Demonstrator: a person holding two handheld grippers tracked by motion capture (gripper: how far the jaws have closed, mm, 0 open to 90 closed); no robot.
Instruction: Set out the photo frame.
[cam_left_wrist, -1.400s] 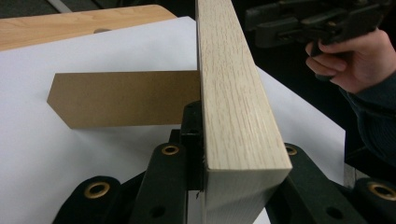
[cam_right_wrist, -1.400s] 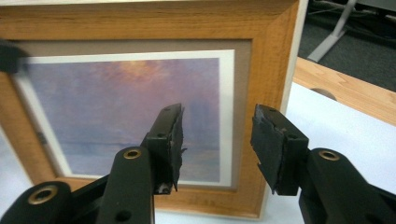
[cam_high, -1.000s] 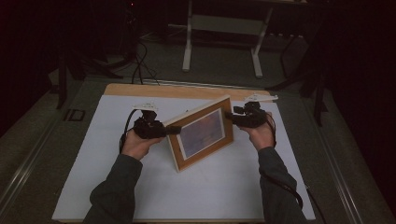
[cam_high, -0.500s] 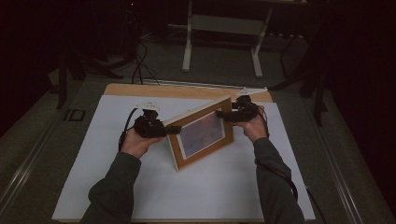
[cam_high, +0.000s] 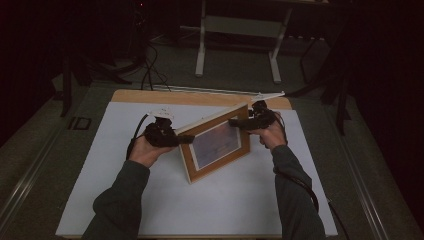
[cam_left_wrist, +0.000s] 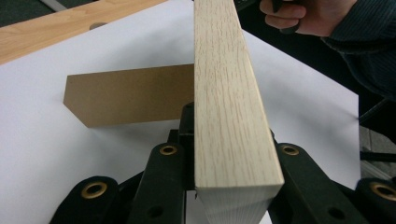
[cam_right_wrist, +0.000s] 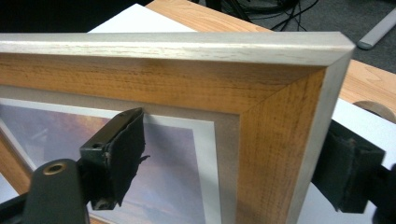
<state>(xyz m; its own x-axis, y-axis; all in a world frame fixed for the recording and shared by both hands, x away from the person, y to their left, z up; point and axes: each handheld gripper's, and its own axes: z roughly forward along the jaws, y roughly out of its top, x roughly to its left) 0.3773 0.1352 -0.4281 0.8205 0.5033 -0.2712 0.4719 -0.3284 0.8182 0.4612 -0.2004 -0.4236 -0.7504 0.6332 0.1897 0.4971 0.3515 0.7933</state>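
Your left gripper clamps the wooden picture frame's left edge, standing on the white sheet; your right gripper has just been opening, jaws wide astride its upper right corner, clear of the wood.

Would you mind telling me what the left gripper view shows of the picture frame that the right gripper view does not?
Left gripper view: the picture frame's pale outer edge clamped in the left tool, the brown prop behind it on the white sheet, and the person's other hand. Right gripper view: the frame's front, its print, and the right tool, whose jaws have just been opening, astride the corner. Both: the frame, white sheet and wooden tabletop.
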